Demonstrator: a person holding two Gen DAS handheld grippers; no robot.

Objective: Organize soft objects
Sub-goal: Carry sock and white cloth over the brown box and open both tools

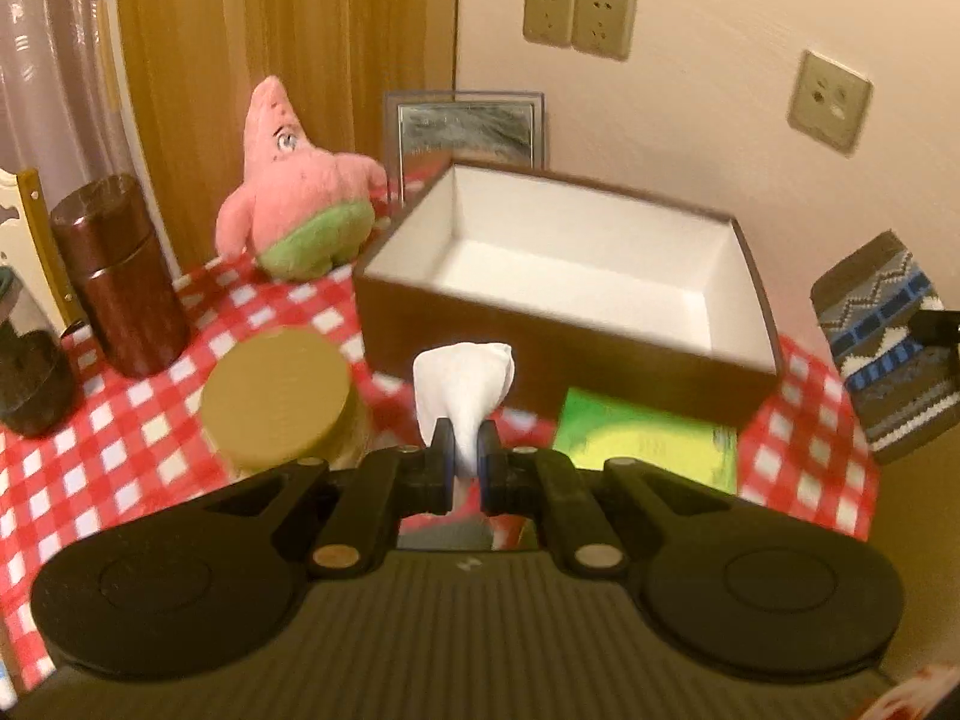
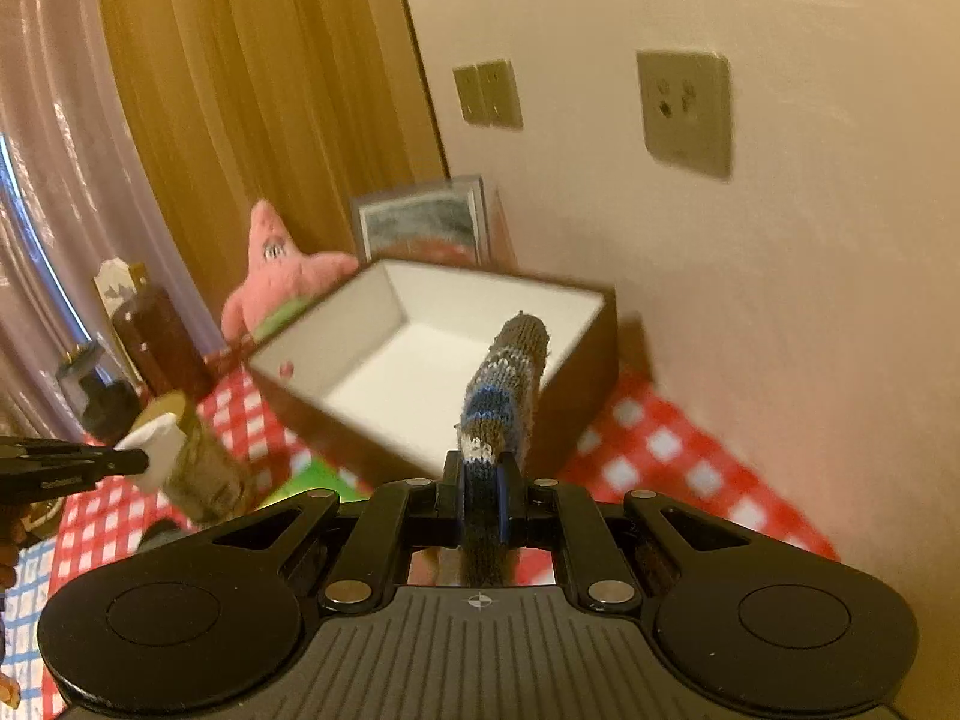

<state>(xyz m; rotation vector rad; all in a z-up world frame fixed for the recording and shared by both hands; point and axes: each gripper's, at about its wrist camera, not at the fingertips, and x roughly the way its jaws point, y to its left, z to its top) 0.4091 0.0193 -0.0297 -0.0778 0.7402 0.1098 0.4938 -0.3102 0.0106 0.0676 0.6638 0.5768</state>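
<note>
Left claw (image 1: 463, 447) pinches white soft cloth wad (image 1: 465, 381); right claw (image 2: 480, 471) clamps grey-blue knitted sock (image 2: 504, 387). Either may snag brown open white-lined box (image 1: 600, 324) rim and drop onto bench.

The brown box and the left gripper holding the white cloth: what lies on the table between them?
In the left wrist view, only checkered tablecloth and a green book lie between the left gripper with its white cloth and the brown box.
</note>
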